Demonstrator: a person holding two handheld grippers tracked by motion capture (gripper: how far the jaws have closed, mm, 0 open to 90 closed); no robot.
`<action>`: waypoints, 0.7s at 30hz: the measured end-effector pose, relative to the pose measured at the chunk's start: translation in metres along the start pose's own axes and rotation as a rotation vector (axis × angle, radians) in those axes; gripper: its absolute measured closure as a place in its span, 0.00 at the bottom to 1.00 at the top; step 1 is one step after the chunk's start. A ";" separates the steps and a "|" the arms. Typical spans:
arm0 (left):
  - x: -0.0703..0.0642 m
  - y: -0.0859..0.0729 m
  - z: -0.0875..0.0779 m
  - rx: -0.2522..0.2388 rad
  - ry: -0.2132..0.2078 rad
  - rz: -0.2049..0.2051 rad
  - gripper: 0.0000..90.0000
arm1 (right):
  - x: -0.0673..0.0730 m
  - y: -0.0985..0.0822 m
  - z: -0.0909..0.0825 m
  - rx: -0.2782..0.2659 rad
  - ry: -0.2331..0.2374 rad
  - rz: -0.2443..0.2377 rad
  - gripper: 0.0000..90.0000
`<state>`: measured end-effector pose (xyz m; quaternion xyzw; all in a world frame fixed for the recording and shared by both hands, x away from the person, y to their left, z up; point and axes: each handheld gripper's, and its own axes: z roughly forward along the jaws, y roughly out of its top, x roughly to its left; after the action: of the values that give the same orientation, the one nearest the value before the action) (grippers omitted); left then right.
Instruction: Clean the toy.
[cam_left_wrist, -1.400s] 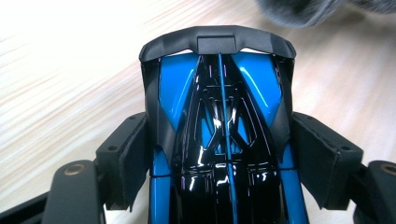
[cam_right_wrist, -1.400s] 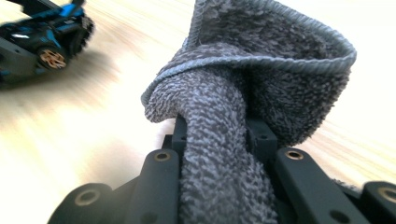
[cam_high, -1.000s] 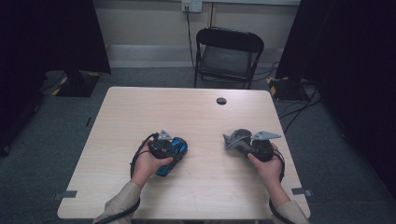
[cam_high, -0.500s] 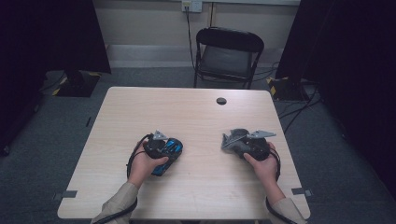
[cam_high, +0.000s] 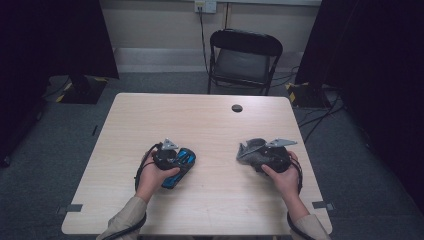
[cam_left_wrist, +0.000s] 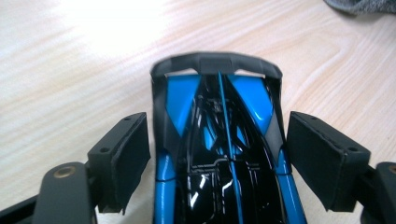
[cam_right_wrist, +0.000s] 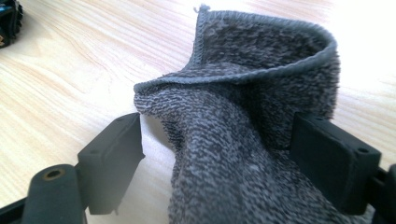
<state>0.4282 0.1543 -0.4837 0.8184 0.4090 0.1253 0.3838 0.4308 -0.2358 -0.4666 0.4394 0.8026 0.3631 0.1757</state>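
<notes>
Your left gripper (cam_left_wrist: 219, 154) straddles the blue toy car (cam_left_wrist: 219, 140) lengthwise, jaws spread; your right gripper's (cam_right_wrist: 219, 158) jaws have just been opening around the grey cloth (cam_right_wrist: 252, 116), which lies well right of the car

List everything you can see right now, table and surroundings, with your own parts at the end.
Blue and black plastic toy race car: one, blue and black, on the table's near left, between the left claw's jaws.
Grey terry cloth: one, grey, bunched on the table's near right, between the right claw's jaws.
Light wooden table: one, pale wood, centre.
Round black cable hole: one, black, far side of the table top.
Black folding chair: one, black, behind the table.
Left claw: one, black, open around the car, pads apart from its sides.
Right claw: one, black, jaws just opened, cloth between them.
</notes>
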 end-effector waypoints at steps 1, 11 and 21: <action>0.000 0.001 -0.001 0.000 0.000 0.003 0.23 | 0.000 0.000 0.000 0.000 0.000 0.000 0.17; -0.002 0.003 -0.022 -0.007 -0.009 -0.003 0.22 | 0.001 -0.004 -0.016 -0.016 0.063 0.007 0.16; 0.000 -0.007 -0.045 -0.033 -0.008 -0.019 0.21 | 0.005 -0.010 -0.032 -0.019 0.082 -0.016 0.16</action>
<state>0.4006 0.1803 -0.4578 0.8085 0.4129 0.1250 0.4002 0.4028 -0.2487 -0.4528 0.4162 0.8091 0.3870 0.1495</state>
